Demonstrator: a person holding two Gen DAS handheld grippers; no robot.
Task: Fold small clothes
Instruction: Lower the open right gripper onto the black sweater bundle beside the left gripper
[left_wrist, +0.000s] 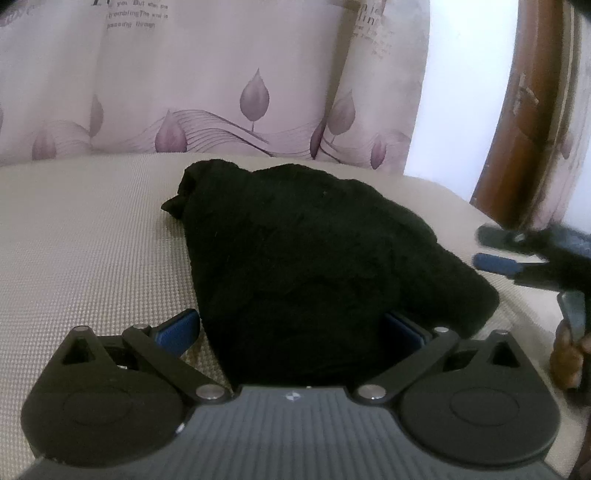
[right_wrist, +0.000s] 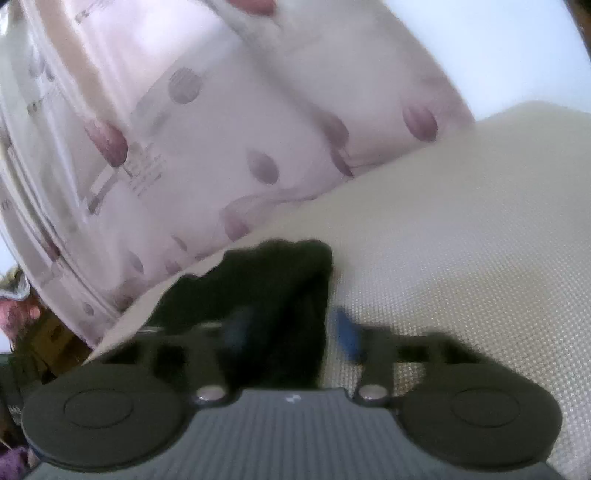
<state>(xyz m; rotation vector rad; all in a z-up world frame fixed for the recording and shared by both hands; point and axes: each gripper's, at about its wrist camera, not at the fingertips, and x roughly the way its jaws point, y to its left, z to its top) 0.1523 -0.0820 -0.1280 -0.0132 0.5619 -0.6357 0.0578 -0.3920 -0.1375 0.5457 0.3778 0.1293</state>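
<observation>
A small black garment (left_wrist: 303, 258) lies bunched on the beige woven surface (left_wrist: 92, 240). My left gripper (left_wrist: 295, 328) is open, its blue pads on either side of the garment's near edge. The right gripper (left_wrist: 495, 251) shows at the right edge of the left wrist view, open and just right of the garment. In the blurred right wrist view the right gripper (right_wrist: 291, 332) is open with the black garment (right_wrist: 266, 295) between its fingers and to the left.
A pale curtain with purple leaf print (left_wrist: 221, 92) hangs behind the surface. A brown wooden frame (left_wrist: 524, 122) stands at the far right. Bright window light shows beside it. The surface's edge drops off at the left of the right wrist view (right_wrist: 110, 339).
</observation>
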